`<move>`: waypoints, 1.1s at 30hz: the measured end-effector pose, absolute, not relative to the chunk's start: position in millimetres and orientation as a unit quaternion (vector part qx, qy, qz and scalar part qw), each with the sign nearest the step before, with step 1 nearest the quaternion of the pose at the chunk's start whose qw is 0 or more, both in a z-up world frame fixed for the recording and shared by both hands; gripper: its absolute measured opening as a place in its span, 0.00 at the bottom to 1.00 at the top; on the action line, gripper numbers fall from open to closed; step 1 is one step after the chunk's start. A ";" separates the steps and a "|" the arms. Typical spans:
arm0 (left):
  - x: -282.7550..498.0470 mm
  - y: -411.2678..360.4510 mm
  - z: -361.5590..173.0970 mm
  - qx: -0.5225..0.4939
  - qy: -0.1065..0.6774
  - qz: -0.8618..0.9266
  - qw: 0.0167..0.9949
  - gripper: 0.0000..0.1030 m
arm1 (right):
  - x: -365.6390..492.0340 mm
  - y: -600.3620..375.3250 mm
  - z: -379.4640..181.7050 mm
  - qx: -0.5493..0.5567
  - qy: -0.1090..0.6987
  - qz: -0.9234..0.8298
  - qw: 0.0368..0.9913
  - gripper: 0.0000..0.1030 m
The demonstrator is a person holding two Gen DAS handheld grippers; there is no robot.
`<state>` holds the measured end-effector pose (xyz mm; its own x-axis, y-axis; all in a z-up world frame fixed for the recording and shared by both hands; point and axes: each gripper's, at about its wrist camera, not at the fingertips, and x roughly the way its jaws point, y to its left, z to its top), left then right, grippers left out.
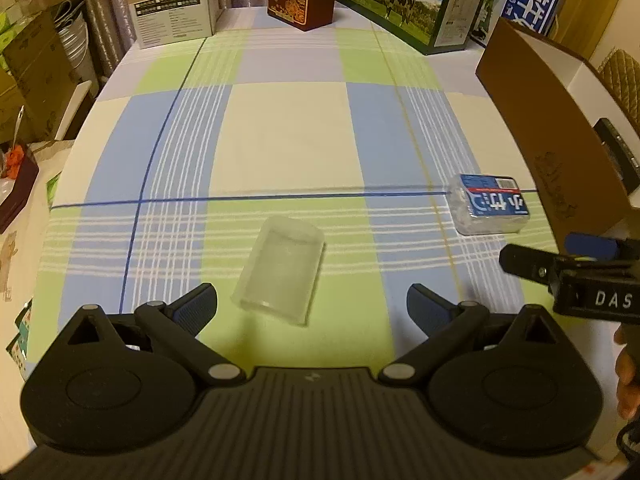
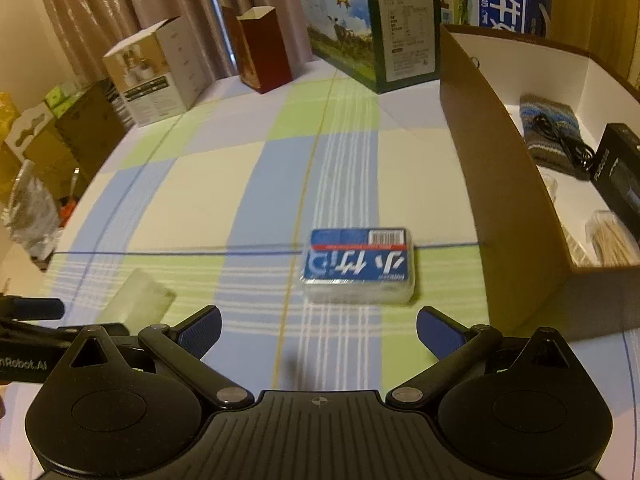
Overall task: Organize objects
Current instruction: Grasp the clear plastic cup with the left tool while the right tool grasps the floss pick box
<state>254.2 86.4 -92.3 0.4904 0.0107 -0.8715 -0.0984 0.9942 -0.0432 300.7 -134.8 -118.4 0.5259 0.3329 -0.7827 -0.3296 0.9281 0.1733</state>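
Observation:
A clear frosted plastic case (image 1: 280, 270) lies on the checked tablecloth just ahead of my left gripper (image 1: 312, 308), which stands open with the case between and beyond its fingertips. A clear box with a blue label (image 2: 358, 266) lies a short way in front of my right gripper (image 2: 318, 330), also open and holding nothing. The same blue-label box (image 1: 490, 204) shows at the right in the left wrist view, with the right gripper (image 1: 560, 264) beside it. The frosted case (image 2: 136, 298) appears low on the left in the right wrist view.
An open brown cardboard box (image 2: 500, 168) stands at the right, holding a knitted pouch (image 2: 550, 132), a black box (image 2: 620, 176) and other items. Milk cartons (image 2: 372, 28), a red box (image 2: 260, 52) and a white box (image 2: 156, 72) line the far edge. Clutter lies past the left edge.

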 end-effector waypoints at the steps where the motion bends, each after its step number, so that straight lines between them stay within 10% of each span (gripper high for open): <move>1: 258.0 87.5 -95.7 -0.041 0.504 0.030 0.862 0.97 | 303.5 -133.9 -121.3 0.000 0.448 0.185 0.875 0.98; 18: 289.2 107.7 -130.6 -0.013 0.517 0.025 0.855 0.97 | 349.7 -117.9 -162.8 -0.042 0.450 0.134 0.882 0.98; 22: 292.7 107.4 -134.7 -0.009 0.518 0.020 0.855 0.96 | 352.0 -118.7 -166.3 -0.042 0.453 0.146 0.878 0.83; 33: 300.4 103.1 -143.6 0.006 0.528 0.013 0.849 0.64 | 335.9 -122.3 -164.7 -0.055 0.458 0.171 0.871 0.82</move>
